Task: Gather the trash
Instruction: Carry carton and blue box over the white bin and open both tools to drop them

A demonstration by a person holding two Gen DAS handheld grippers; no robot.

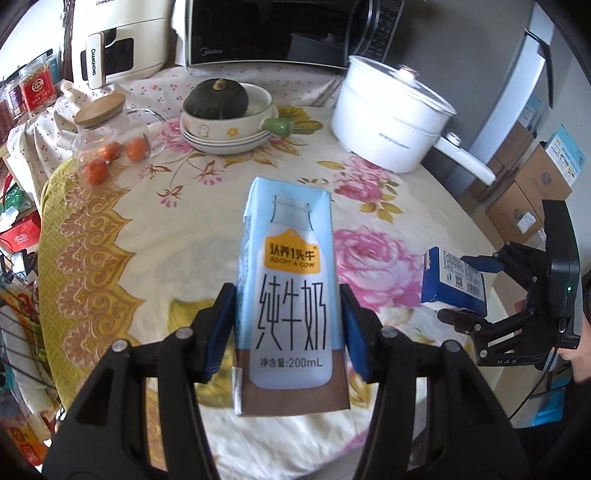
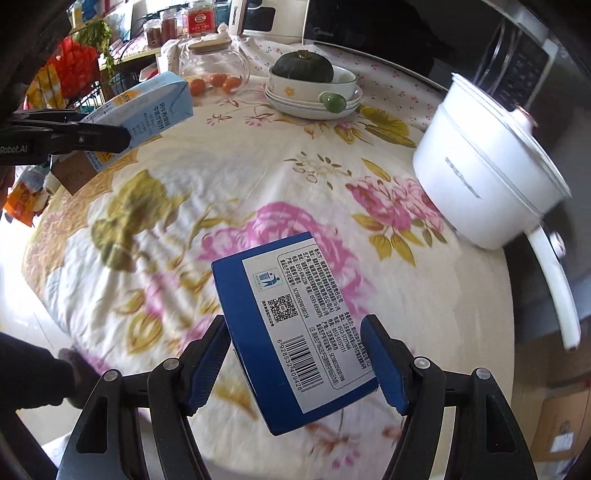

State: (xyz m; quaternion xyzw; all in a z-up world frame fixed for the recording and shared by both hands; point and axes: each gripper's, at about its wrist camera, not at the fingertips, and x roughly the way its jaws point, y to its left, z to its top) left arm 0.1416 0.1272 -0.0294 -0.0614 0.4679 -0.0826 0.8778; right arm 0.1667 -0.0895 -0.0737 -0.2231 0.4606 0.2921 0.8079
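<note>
My left gripper (image 1: 290, 325) is shut on a light blue 200 mL milk carton (image 1: 290, 280) and holds it above the flowered tablecloth (image 1: 147, 236). The carton also shows at the left of the right wrist view (image 2: 155, 107), pinched by the left gripper (image 2: 122, 142). My right gripper (image 2: 297, 354) is shut on a dark blue box (image 2: 291, 325) with a white barcode label, held above the table. That box (image 1: 452, 280) and the right gripper (image 1: 469, 291) show at the right edge of the left wrist view.
At the back of the round table stand a white electric pot (image 1: 391, 122), stacked bowls with a dark green pumpkin (image 1: 218, 99), a glass jug (image 1: 107, 136) with small oranges, a microwave (image 1: 280, 33) and a white appliance (image 1: 114, 40). Cardboard boxes (image 1: 528, 192) stand right of the table.
</note>
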